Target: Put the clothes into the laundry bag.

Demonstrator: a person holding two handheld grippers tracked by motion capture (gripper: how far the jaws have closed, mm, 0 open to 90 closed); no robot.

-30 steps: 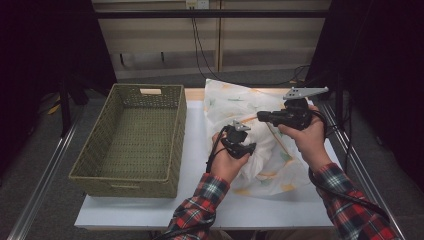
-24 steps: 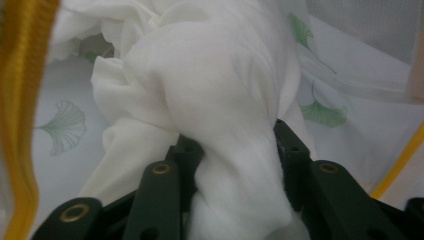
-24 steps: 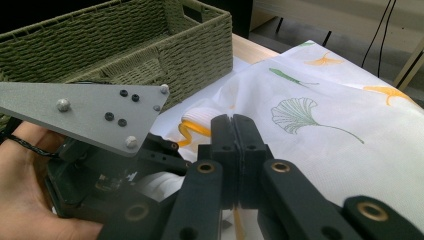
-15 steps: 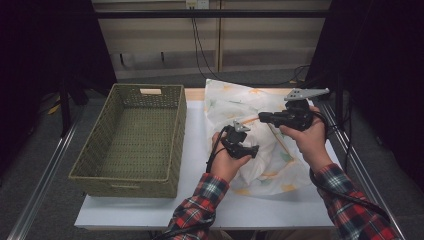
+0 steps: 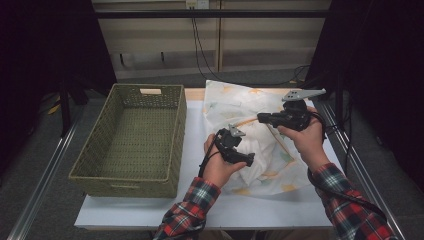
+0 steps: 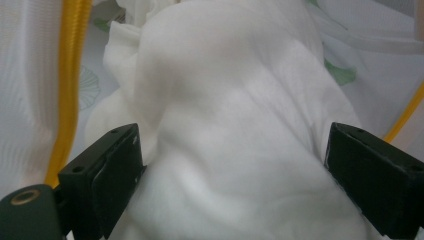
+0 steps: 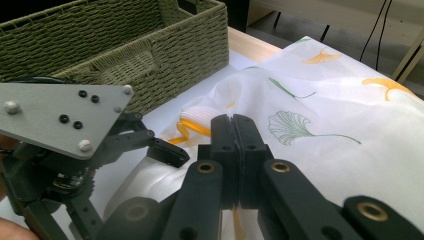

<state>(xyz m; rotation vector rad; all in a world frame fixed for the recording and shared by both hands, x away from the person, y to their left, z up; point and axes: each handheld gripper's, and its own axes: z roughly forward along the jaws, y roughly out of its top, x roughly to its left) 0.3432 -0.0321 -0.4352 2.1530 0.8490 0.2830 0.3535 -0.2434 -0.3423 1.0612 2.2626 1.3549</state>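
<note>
- Since a second ago the left gripper (image 5: 239, 152) has just been spreading its jaws; in its own view they now stand wide on either side of a bunched hump of the white cloth (image 6: 240, 125), which sits between them. Whether the pads press on it is hard to tell, since the near cloth is blurred.
- Both hands sit about where they were in the earlier high views.
- The right gripper (image 5: 264, 118) has its jaws pressed together; in its own view a thin yellow strip (image 7: 235, 225) runs down from the seam between them, so it seems to be pinching the cloth's yellow edging.
- The cloth, printed with green and orange leaves, lies crumpled on the right half of the white table (image 5: 150, 212), under both grippers.
- A woven green basket (image 5: 131, 137) stands on the left half, just beside the cloth.
- Red plaid sleeves (image 5: 192, 212) enter from the bottom edge.
</note>
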